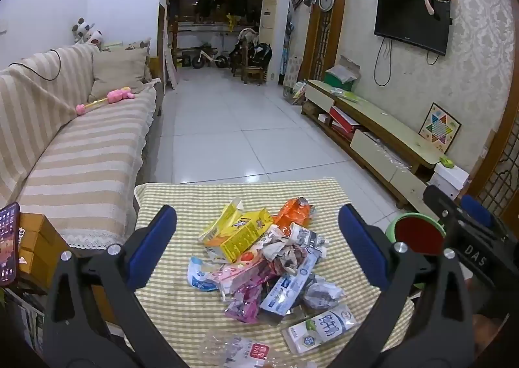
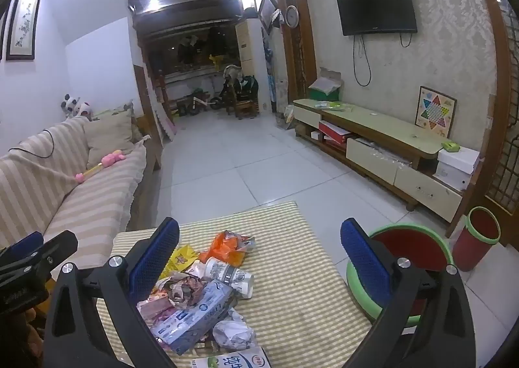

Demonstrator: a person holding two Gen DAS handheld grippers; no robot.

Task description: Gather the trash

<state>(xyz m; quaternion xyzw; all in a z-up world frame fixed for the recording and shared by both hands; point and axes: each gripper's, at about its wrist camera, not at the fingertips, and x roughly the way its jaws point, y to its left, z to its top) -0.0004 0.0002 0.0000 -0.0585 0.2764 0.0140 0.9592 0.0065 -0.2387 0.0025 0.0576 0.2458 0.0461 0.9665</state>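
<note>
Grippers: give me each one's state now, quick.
Left gripper: open, holding nothing, above the trash pile.
Right gripper: open, holding nothing.

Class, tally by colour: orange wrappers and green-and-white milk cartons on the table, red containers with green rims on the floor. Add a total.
Orange wrapper: 1
Green-and-white milk carton: 1
Red containers with green rims: 2
Total: 4

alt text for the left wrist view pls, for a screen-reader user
The left gripper hovers wide open over a pile of trash: crumpled wrappers, a yellow carton and an orange bag on a checked tablecloth. A green bin with red lining sits to its right, beside the right gripper; a striped sofa lies left.
</note>
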